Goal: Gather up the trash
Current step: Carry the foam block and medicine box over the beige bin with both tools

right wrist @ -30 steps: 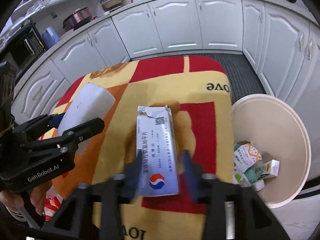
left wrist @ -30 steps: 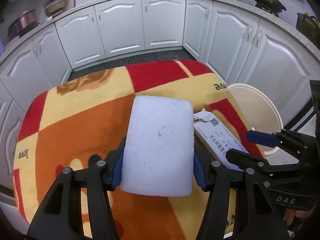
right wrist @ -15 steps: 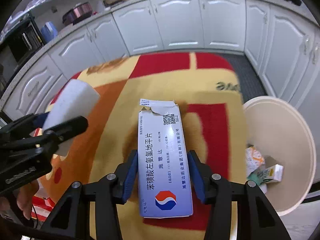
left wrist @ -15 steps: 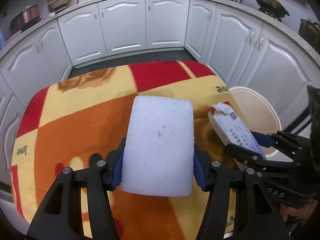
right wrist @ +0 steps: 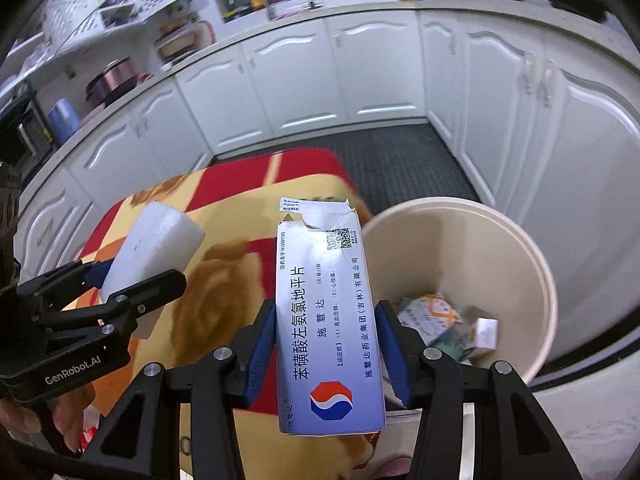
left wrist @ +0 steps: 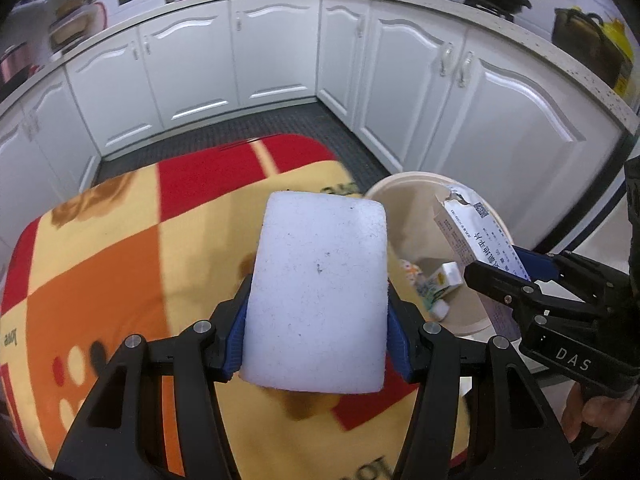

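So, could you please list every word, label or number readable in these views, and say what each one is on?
"GenRobot.AI": left gripper body.
"DAS": right gripper body.
"苯磺酸左氨氯地平片", "施慧达", "7片/每12版": medicine box.
"love": blanket, at its edge.
The box's QR code, small print, and the cartons in the bin: too small to read.

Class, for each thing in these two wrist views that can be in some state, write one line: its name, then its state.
White foam block: clamped in the left gripper, lifted off the blanket.
Torn blue-and-white medicine box: clamped in the right gripper, top flap ripped open.
Cream round bin: open, holding a few small cartons.
Red, orange and yellow blanket: spread flat.
White cabinet doors: closed.
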`<state>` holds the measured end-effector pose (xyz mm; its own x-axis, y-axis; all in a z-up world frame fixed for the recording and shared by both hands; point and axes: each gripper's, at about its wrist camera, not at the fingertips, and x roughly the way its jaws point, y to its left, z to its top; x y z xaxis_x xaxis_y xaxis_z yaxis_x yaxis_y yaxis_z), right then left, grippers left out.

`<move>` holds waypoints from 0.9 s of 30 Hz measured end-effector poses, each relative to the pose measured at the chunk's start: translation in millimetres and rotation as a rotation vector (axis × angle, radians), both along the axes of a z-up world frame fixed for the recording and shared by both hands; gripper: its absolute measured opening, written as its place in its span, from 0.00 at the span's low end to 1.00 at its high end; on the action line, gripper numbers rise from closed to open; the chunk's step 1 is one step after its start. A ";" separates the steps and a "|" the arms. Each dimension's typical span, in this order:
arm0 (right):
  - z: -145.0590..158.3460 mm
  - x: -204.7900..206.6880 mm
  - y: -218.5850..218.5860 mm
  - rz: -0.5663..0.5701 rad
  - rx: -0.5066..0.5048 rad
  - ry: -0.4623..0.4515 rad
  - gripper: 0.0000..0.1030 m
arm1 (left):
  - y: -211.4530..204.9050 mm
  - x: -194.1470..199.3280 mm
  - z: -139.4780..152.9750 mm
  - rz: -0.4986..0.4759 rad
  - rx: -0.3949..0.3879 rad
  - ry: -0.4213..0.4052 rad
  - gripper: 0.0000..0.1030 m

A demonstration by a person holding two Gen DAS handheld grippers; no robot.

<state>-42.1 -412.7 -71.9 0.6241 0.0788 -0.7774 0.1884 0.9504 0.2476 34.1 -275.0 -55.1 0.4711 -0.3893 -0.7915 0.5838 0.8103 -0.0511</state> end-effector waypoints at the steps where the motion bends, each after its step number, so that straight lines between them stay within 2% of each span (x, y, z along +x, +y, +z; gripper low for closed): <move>1: -0.2 -2.7 -6.8 -0.016 0.003 0.000 0.46 | -6.7 -0.4 -0.2 -0.008 -0.001 0.003 0.54; 15: -16.8 -22.6 -71.3 -0.156 0.036 0.030 0.46 | -76.4 -1.1 -13.6 -0.100 -0.014 0.051 0.54; 27: -35.7 -19.6 -94.7 -0.207 0.067 0.059 0.46 | -99.6 7.6 -35.5 -0.112 -0.011 0.100 0.54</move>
<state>-61.8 -507.4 -107.6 0.5856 0.0064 -0.8106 0.3937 0.8719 0.2913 41.7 -374.6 -90.5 0.3429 -0.4438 -0.8280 0.6621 0.7394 -0.1221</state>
